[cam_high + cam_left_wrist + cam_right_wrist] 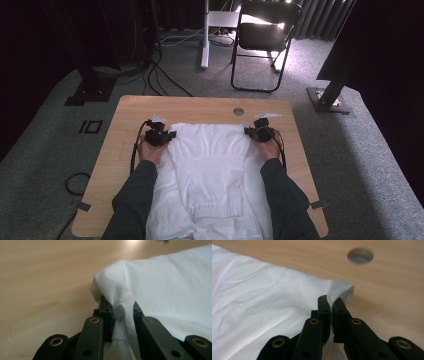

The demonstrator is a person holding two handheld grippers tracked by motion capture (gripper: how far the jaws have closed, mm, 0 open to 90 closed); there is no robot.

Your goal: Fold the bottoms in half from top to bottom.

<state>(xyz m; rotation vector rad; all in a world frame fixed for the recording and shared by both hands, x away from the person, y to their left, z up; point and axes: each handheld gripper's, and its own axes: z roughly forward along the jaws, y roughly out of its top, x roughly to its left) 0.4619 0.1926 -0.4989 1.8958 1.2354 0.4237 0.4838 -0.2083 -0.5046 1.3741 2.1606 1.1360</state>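
Folding is the step in hand, by my read: you're pinching the two far corners of the white garment (210,165), which is lying flat across the wooden table (120,150), far edge near mid-table and near end hanging off the edge closest to you. Your left gripper (165,136) is clamping the far-left corner; in the left gripper view the jaws are nearly closed w/ a bunched wad of cloth (120,305) squeezed between them. Your right gripper (256,132) is doing the same on the far-right corner; in the right gripper view the jaws are almost touching, a thin fold of fabric (342,291) sticking out past the tips.

Next move, prob.: you're lifting both corners together and bringing them toward you, or smoothing the far edge. That's calling for even height on both sides, steady grip, no tugging apart, else the thin right-hand bite could be slipping out. Left bite looks thicker, so safer.

Surface: light wood tabletop, bare around the cloth, round cable hole (238,111) just beyond the garment's far edge. Room: grey carpet, black folding chair (265,30) well behind the table, white stand leg (204,35), cables on the floor, dark curtains at the sides.
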